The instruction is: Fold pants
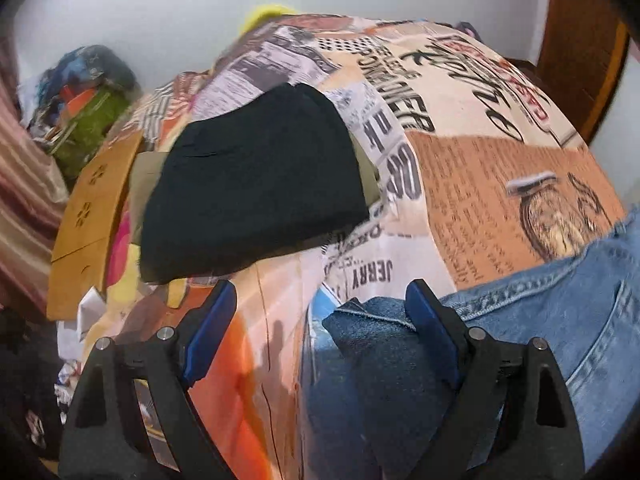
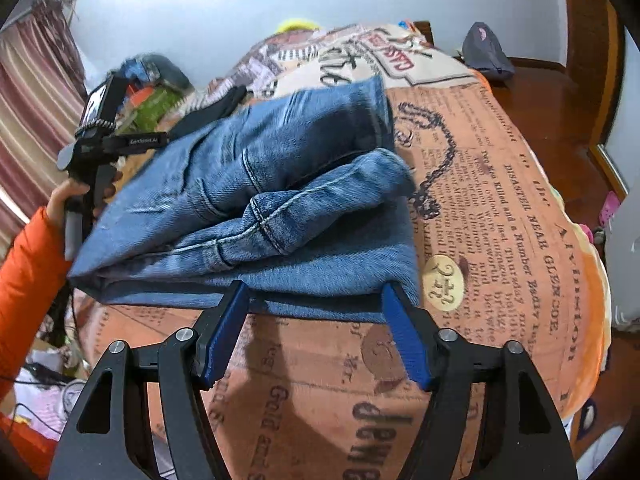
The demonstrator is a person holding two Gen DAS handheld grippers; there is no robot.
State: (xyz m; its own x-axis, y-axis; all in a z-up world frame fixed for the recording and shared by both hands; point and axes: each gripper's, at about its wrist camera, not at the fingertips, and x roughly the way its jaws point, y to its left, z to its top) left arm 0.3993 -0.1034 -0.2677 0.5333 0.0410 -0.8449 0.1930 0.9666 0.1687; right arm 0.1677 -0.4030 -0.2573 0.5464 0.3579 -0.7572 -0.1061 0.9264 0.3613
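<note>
Blue jeans (image 2: 260, 184) lie folded in a thick bundle on the printed bedspread (image 2: 500, 208). My right gripper (image 2: 315, 286) stands open at the bundle's near edge, and its blue pads (image 2: 224, 332) touch no cloth. In the left wrist view the jeans (image 1: 540, 320) fill the lower right. My left gripper (image 1: 320, 286) is open wide at their left edge. A denim corner lies between its fingers, the right fingertip (image 1: 428, 320) over it, with no squeeze. A hand in an orange sleeve (image 2: 32, 264) holds that gripper's handle by the jeans' left side.
A folded black garment (image 1: 256, 184) rests on the bedspread (image 1: 480, 200) beyond the left gripper, over an olive one. Clutter and a green bag (image 1: 92, 124) sit at the far left by a striped curtain (image 2: 36, 92). A dark bag (image 2: 486, 56) lies on the wooden floor at right.
</note>
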